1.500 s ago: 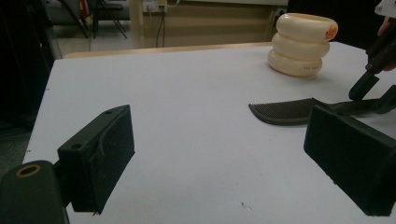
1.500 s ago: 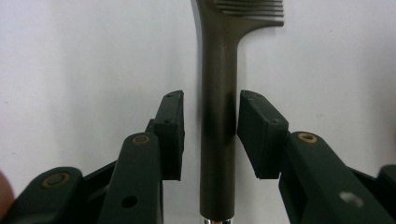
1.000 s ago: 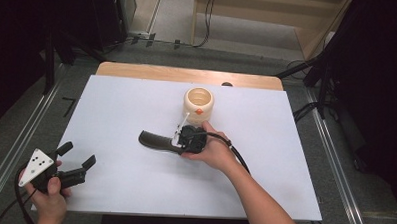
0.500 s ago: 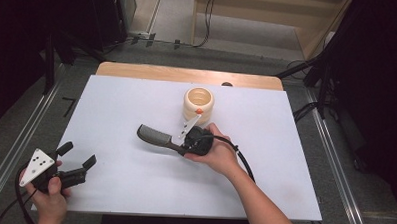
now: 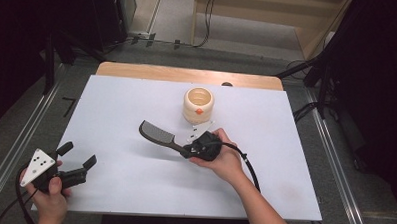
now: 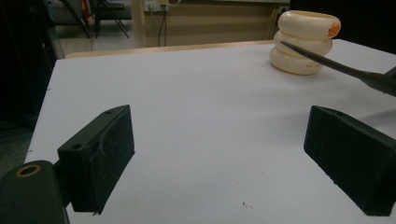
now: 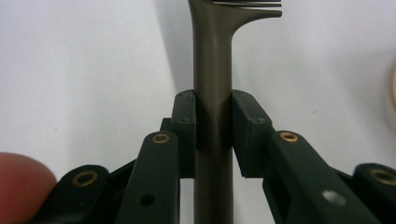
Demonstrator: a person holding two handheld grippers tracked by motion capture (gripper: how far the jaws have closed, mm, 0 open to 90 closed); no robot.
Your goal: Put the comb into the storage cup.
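While nothing's happening over on the left, the left gripper [image 5: 77,169] just sits low at the near left corner of the table [image 5: 111,114] with its jaws wide apart and nothing between them, you can see bare white surface between the pads in the left gripper view. Moving toward the middle, the comb [image 5: 156,134] is up off the table, head pointing left, teeth end out in the air. Its handle is clamped in the right gripper [image 5: 192,151], and the right gripper view makes that pretty clear: both pads squeeze the dark handle [image 7: 212,116] from either side, no gap. Just behind and a bit right of that is the cup [image 5: 199,104], a cream ribbed thing with an orange dot, standing upright near the far edge, mouth open, and apart from the comb. So as I read it, the pick-up part is done and the grip looks solid. What's left is probably getting the comb over to the cup and standing it inside, then letting go. None of that has started yet as far as I can tell.
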